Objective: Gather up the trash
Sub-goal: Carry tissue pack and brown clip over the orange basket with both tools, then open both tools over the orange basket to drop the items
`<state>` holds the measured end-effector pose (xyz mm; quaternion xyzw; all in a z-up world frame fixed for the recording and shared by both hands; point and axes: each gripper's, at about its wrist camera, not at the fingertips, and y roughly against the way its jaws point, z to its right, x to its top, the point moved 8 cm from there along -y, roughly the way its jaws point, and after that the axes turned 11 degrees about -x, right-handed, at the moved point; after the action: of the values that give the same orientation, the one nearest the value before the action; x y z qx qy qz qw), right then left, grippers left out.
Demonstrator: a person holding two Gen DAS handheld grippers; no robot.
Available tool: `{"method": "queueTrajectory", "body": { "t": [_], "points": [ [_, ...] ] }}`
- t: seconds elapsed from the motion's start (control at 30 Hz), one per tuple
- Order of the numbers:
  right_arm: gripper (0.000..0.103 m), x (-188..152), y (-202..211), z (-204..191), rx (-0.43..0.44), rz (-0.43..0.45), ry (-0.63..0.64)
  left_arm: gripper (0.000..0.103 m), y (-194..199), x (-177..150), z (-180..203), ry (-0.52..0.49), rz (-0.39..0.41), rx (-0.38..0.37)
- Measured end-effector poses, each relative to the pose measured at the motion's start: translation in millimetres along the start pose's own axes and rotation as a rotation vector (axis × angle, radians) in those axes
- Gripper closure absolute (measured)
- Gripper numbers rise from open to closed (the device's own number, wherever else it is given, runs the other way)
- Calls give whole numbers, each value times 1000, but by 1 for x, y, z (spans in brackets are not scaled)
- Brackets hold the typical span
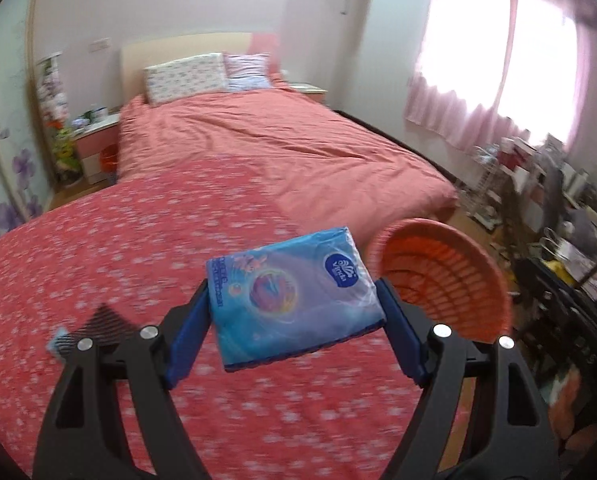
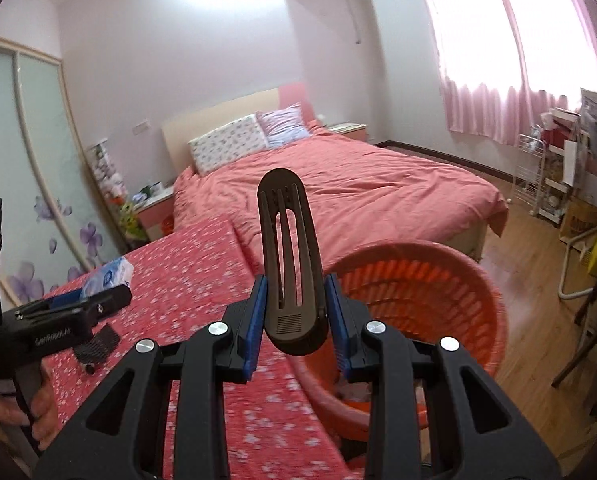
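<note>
Left gripper, blue-padded jaws spread wide and clamped on the short ends of a blue plastic-wrapped tissue pack, held clear above the red floral-print tablecloth. At its 2 o'clock, just beside the pack, an orange slatted plastic basket, tilted in this view, mouth toward the camera. At 9 o'clock on the cloth, a small dark ribbed piece, blurred. Right gripper, jaws narrow, pinching the lower end of a dark brown slotted plastic hair clip that stands upright. Basket rim at its 3 o'clock, off the cloth's edge, some scraps inside, unclear. At 9 o'clock, the left gripper with its pack, a hand on the handle. Beyond, at 12 o'clock, a bed with a coral cover.
</note>
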<state>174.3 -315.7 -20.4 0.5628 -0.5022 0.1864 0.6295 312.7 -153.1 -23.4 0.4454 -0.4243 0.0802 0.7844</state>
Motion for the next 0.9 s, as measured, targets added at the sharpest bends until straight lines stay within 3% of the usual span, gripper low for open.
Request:
{"method": "queueTrajectory", "body": {
  "t": [0.3,0.73,0.9],
  "points": [
    [73,3,-15,47,-64,4,-80,26,-49,-5,90,-86,-36,-152],
    [73,-7,-46,80,-68,-74,-171,26,-113,-16,126,-101,-116,-202],
    [72,-8,-57,89,-22,-118,-223,23,-133,-23,124,-97,-157,-203]
  ]
}}
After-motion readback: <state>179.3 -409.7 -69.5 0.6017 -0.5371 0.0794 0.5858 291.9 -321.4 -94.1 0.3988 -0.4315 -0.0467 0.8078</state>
